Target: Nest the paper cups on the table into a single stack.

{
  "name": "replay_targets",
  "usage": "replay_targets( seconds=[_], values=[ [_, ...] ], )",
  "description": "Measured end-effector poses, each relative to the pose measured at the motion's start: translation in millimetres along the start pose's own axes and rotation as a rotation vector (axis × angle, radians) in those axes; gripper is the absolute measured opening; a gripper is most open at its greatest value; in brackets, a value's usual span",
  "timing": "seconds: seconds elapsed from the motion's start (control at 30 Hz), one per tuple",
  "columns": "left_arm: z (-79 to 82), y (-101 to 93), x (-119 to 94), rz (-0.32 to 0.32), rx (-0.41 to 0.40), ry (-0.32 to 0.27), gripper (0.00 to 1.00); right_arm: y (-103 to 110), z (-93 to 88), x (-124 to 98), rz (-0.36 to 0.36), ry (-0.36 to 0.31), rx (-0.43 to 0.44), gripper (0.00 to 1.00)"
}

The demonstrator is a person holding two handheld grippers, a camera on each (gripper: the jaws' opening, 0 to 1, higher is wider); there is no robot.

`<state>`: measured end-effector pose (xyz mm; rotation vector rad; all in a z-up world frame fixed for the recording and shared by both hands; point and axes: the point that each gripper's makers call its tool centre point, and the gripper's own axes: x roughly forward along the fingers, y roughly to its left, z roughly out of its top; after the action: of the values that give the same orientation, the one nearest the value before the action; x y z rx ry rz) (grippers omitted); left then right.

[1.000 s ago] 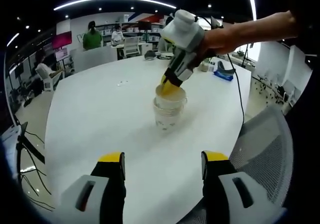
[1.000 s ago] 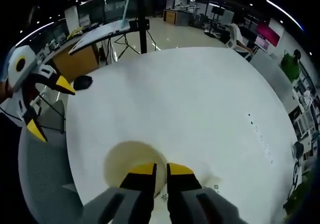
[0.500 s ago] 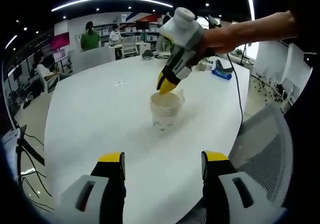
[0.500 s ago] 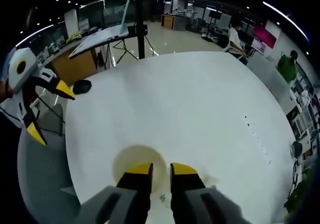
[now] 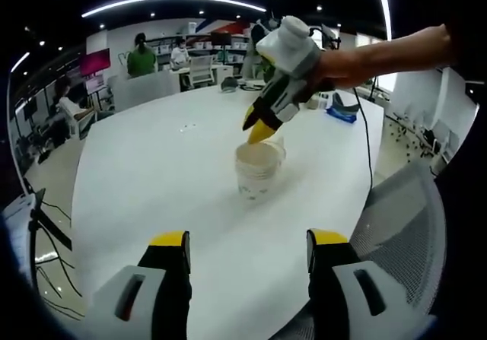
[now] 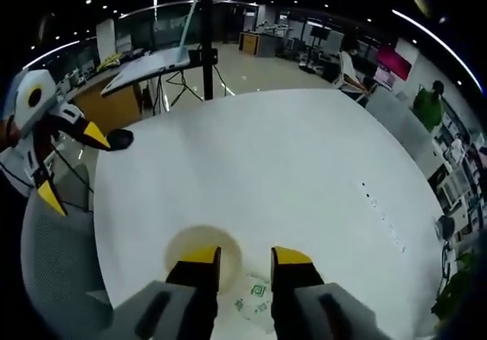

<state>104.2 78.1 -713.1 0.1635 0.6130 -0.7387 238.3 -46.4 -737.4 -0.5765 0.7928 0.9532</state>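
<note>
The white table [image 5: 152, 173] was the largest thing in both views, a broad rounded top whose curved near edge ran just past the left gripper [image 5: 247, 250] in the left gripper view. Most of its surface lay bare around the cups, with open room on every side of them; a few small dark specks [image 6: 378, 207] sat far out on the top in the right gripper view. Beyond the near edge stood a grey mesh office chair [image 5: 403, 218], its back close to the table rim. Past the far edge there were desks, a tripod stand [image 6: 204, 51] and people seated or standing well away.

The stack of paper cups [image 5: 259, 169] stood upright near the middle of the table, well in from every edge, white with a small green mark low on its side; the print was too small to read. In the right gripper view the stack [image 6: 204, 250] was seen from above, its round mouth open, and green printed marks showed on the cup wall between the jaws, not legible.

The right gripper [image 5: 257, 127], held by a person's hand [image 5: 342, 62], hung just above the stack's rim with its yellow-tipped jaws parted and nothing between them. The left gripper's jaws stood wide apart and gripped nothing, low over the near part of the table, well apart from the stack.
</note>
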Motion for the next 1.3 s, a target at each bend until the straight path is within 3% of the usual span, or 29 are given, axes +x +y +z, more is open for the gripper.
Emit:
replay_targets(
  seconds=[0.23,0.63,0.97,1.3],
  values=[
    [1.6,1.4,1,-0.001,0.003,-0.005,0.61,-6,2.9,-10,-0.020,-0.063,0.051,0.30],
    [-1.1,-1.1,2,-0.011,0.014,0.007,0.61,-23,-10.2,-34,-0.038,-0.159,0.200,0.37],
    [4.5,-5.0,3,-0.011,0.011,-0.013,0.61,-37,-34.3,-50,-0.054,-0.212,0.304,0.38],
    [-1.8,-9.2,8,-0.034,0.025,0.010,0.61,-31,-74.9,-45,-0.050,-0.187,0.362,0.39]
  ],
)
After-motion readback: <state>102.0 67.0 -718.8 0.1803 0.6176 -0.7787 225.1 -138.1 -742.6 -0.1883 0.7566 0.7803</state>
